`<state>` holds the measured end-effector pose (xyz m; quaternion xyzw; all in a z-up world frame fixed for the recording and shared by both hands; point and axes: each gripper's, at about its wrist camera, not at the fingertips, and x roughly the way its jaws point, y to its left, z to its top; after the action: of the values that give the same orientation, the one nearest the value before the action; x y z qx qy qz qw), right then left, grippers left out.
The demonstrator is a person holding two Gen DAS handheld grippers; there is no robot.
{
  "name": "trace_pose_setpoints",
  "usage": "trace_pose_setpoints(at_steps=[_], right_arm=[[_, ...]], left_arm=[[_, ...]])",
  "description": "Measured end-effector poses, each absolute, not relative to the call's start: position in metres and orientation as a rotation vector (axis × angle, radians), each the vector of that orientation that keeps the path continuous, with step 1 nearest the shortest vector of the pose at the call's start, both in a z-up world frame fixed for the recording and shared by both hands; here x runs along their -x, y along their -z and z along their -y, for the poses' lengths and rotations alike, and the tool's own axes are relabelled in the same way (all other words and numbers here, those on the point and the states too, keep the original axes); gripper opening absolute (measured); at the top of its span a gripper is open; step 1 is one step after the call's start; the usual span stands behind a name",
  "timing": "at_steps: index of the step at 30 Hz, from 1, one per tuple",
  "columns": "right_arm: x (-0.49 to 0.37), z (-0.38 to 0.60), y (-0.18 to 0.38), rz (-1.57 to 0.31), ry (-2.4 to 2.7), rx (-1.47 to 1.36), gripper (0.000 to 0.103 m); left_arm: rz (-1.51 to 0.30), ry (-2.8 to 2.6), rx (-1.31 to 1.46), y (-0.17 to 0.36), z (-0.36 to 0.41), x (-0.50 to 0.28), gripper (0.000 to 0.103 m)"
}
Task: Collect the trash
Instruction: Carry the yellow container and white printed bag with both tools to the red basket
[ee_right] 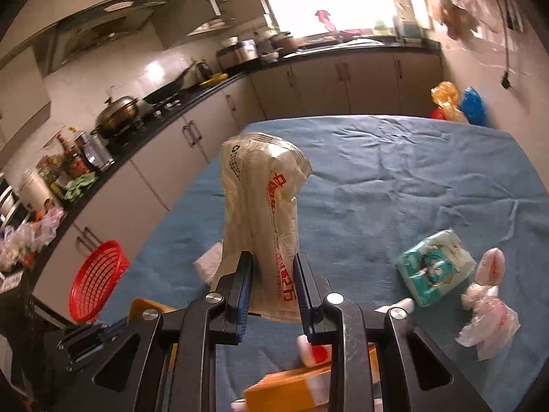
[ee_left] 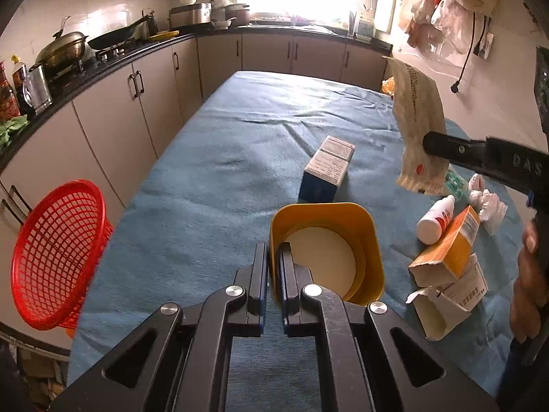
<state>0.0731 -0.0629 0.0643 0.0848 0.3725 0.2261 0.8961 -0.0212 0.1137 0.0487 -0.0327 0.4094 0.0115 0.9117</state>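
My left gripper [ee_left: 273, 267] is shut on the near wall of a yellow bin [ee_left: 363, 226], which stands on the blue tablecloth [ee_left: 240, 144] with a pale round bottom showing. My right gripper [ee_right: 272, 261] is shut on a cream food wrapper [ee_right: 264, 192] with red print, which stands up between its fingers, clear of the cloth. In the left wrist view that wrapper [ee_left: 417, 113] hangs from the right gripper [ee_left: 442, 146] up and to the right of the bin.
On the cloth lie a blue box [ee_left: 326, 168], a white bottle [ee_left: 435, 219], an orange box [ee_left: 449, 243], a torn white box [ee_left: 449, 295], a tissue pack [ee_right: 435, 264] and a crumpled plastic bag [ee_right: 487, 316]. A red basket [ee_left: 58, 257] stands at the table's left edge.
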Motion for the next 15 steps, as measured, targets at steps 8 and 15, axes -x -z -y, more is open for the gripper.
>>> trace_pose_setpoints(at_steps=[8,15], right_arm=[[-0.044,0.030,-0.064,-0.708,-0.570,-0.087,0.026],[-0.043,0.023,-0.055,-0.726,-0.573,-0.060,0.026]], left_arm=[[-0.824,-0.054,0.085,-0.053,-0.129,0.027,0.006],[-0.816,-0.075,0.102,-0.054,-0.140,0.033,0.006]])
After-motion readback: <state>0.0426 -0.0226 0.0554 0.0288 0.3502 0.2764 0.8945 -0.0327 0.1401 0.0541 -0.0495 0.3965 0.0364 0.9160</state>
